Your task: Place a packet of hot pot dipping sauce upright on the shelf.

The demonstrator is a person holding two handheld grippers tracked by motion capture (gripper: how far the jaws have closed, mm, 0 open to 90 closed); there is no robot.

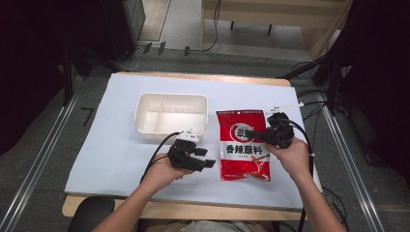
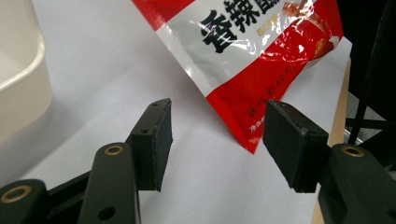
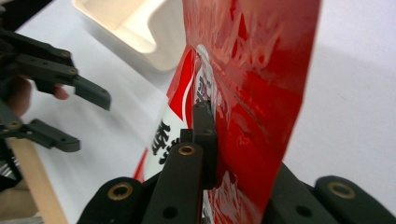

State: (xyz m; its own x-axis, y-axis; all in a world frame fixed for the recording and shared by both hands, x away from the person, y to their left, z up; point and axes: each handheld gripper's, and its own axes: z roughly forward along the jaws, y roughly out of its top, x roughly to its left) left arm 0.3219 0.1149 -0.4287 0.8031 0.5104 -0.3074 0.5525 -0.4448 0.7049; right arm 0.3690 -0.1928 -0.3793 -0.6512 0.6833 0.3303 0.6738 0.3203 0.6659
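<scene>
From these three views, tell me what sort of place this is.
Probably a lab or recording workspace: a table under white sheeting, cables trailing over grey carpet, dark equipment stands around it, and one red seasoning packet beside a white tray.

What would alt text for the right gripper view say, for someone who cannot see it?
The right tool is clamped on a glossy red sauce packet, pinching it edge-on close to the camera. Behind it, on the white table cover, sits a cream plastic container, and the left tool stands open at the left.
</scene>
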